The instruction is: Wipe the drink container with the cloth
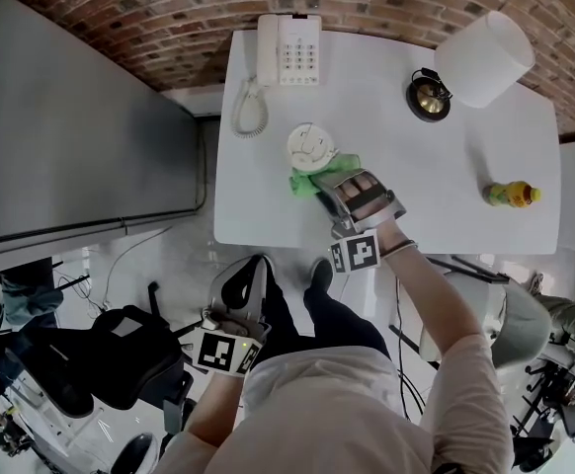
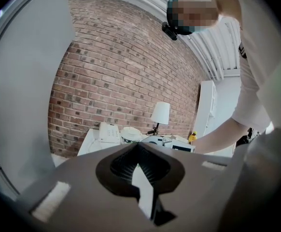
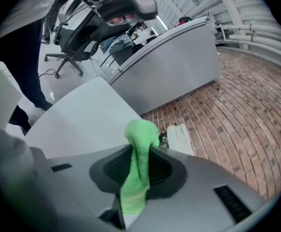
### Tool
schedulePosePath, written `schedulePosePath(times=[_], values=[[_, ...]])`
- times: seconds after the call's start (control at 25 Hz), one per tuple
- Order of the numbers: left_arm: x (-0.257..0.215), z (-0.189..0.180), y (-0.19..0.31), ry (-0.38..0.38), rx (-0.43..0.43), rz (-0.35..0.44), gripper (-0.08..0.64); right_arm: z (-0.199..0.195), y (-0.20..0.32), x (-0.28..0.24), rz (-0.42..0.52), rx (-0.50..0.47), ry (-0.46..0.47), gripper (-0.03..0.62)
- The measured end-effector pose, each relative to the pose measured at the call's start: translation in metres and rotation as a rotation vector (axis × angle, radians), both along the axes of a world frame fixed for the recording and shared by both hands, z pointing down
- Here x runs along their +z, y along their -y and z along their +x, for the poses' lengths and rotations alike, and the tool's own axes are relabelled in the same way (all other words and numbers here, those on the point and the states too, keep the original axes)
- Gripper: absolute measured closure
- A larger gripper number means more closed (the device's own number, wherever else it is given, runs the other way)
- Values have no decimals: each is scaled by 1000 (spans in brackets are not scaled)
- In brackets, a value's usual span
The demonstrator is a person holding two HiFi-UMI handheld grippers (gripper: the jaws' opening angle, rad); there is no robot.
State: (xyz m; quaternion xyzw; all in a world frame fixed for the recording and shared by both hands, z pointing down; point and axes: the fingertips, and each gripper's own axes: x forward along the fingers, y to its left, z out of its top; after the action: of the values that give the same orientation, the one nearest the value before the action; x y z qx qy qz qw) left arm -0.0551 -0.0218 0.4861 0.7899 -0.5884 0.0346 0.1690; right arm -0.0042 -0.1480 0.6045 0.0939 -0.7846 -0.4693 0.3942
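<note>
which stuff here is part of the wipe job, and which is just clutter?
In use:
- green cloth
- right tongs, gripping it
- white lidded cup, beside the cloth

Lying about:
- phone
- lamp
- yellow bottle
- left tongs, shut, empty

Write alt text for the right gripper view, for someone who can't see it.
The right gripper is shut on a green cloth, whose bunched end sticks out past the fingers. Beyond lie a white table, a grey partition and a brick wall.
</note>
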Motion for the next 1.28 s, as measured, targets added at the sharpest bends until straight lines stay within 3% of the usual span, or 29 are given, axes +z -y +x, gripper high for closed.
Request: schedulePosePath(times=[0.68, 1.0, 1.28], values=[[9, -5, -1, 2, -33, -21, 561, -8, 12, 69, -87, 30, -90, 526], [6, -5, -2, 0, -33, -17, 561, -6, 9, 111, -131, 38, -232, 526], [2, -8, -7, -7, -28, -14, 561, -7, 9, 110, -129, 69, -223, 526]])
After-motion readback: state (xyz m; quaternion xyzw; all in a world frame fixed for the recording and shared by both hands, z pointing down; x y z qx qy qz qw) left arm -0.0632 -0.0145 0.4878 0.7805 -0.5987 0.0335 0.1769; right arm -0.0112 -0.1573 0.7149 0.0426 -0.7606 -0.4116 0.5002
